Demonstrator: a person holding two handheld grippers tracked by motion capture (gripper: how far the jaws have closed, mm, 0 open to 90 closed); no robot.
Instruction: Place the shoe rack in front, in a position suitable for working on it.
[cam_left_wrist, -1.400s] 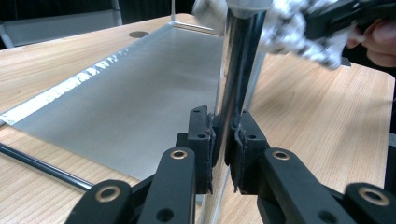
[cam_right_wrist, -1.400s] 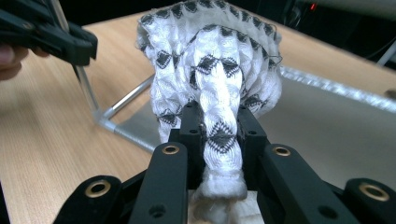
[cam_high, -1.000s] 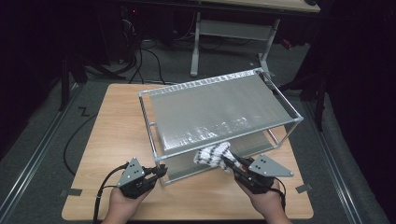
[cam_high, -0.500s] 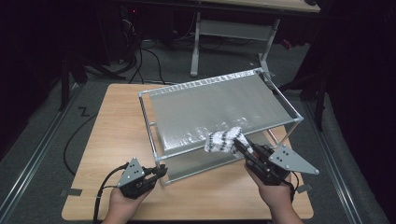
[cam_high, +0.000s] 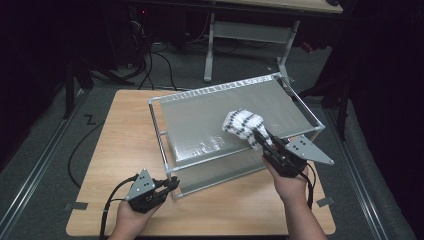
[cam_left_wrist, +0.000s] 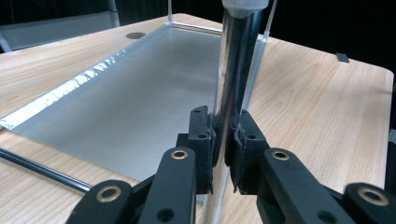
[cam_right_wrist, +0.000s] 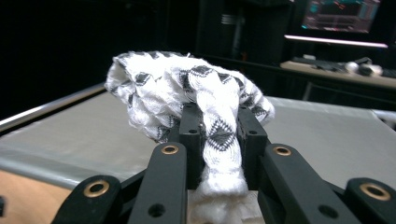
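Lifting the cloth (cam_high: 243, 125) higher, right tool (cam_high: 264, 139) has advanced over the shelf (cam_high: 200, 125).

Light wooden table (cam_high: 125, 145) bears metal-framed rack (cam_high: 200, 120) with grey shelf sheets.

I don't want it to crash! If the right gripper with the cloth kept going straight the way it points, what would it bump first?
Probably nothing soon. The right gripper, shut on the cloth, points across above the rack's grey top shelf. Ahead looks free, though depth is unclear.
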